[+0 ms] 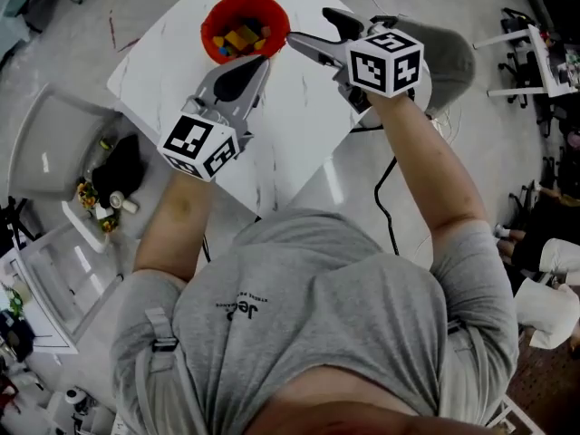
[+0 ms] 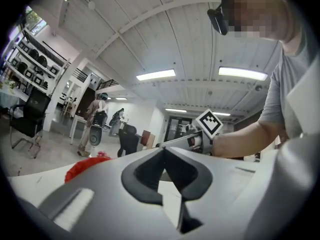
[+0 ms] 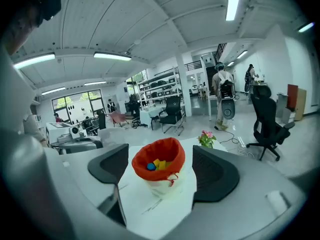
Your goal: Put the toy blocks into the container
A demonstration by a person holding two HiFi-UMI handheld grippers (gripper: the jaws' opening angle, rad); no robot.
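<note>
Head view: your left gripper [image 1: 261,62], jaws together and empty, is by the near rim of the red container [image 1: 220,14] on the white table [image 1: 299,116], with the toy blocks [image 1: 240,39] inside it. Your right gripper [image 1: 308,27] is spread wide beside the rim. Left gripper view: tips meet, nothing between them. Right gripper view: jaws apart, and the container with its blocks shows between them farther off, the pads clear of it.

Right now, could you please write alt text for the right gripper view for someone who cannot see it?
A red-rimmed container holding coloured toy blocks stands on a white table, framed, untouched, between the open fingers of the right gripper.
</note>
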